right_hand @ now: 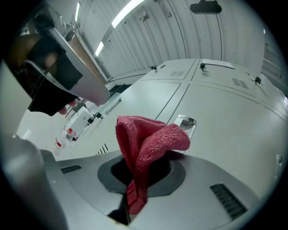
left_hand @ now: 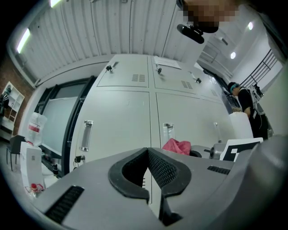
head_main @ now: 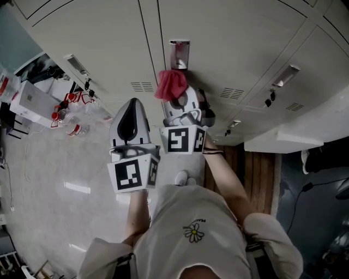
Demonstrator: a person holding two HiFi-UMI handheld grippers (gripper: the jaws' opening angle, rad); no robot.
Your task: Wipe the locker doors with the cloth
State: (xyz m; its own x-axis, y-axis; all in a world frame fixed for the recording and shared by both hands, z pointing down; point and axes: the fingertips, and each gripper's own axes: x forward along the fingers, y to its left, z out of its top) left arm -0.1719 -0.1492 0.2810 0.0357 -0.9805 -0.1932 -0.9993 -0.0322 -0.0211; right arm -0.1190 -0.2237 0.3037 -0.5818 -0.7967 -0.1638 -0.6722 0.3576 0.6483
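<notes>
You are facing the pale locker doors (head_main: 109,49). Your left gripper (left_hand: 147,152) is pointing at them, its jaws pressing together on nothing. Your right gripper (right_hand: 139,167) is pinching the red cloth (right_hand: 150,137), which is bunching up just below a door handle (head_main: 179,53).

Glossy pale floor (head_main: 65,190), wooden plank strip (head_main: 256,174), ribbed white ceiling (left_hand: 112,27), bright strip light (right_hand: 130,11)
</notes>
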